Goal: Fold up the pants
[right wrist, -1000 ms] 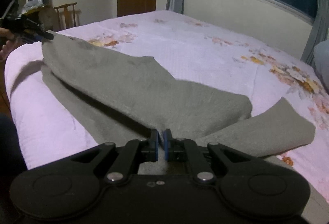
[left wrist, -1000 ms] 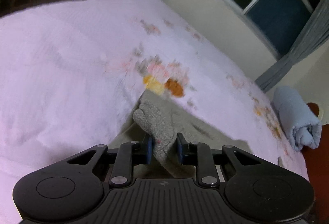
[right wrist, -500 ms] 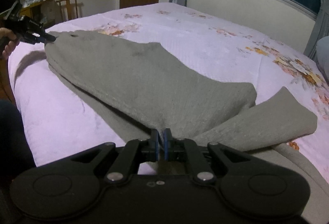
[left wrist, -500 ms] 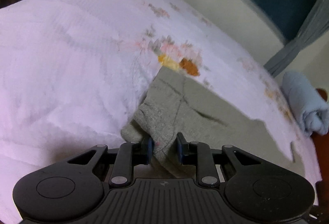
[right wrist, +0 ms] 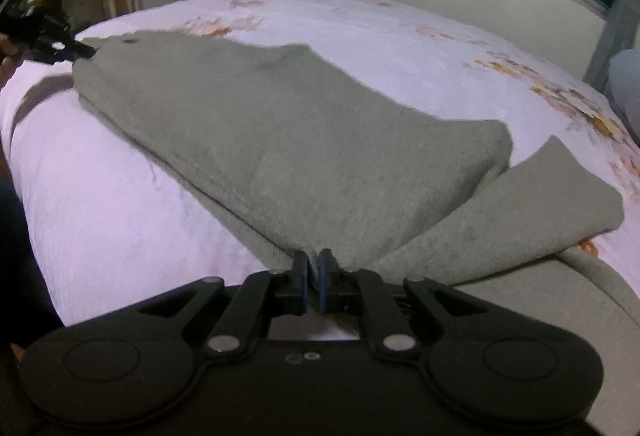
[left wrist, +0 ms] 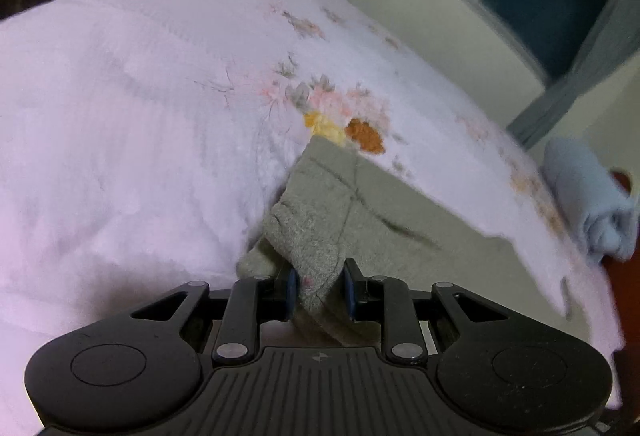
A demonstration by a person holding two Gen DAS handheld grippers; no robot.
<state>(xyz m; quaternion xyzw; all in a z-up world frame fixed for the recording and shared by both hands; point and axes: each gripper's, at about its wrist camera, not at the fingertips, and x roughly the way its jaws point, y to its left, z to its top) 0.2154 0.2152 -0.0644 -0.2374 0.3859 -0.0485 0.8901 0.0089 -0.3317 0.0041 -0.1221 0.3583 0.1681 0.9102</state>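
Pants [right wrist: 304, 140], grey, no legible label

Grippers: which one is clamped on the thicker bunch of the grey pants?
The left gripper: a thick wad of pants fills its jaws; the right gripper pinches a thin edge.

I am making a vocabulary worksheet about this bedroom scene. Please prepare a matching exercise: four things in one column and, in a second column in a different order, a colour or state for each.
Things
1. pants
2. bedspread
3. rolled blanket
4. right gripper

Colour or state
A. light blue, at the far edge of the bed
B. shut on a pinch of grey fabric
C. grey, one leg folded over the other
D. pale pink with flower prints

Pairs: 1-C, 2-D, 3-A, 4-B
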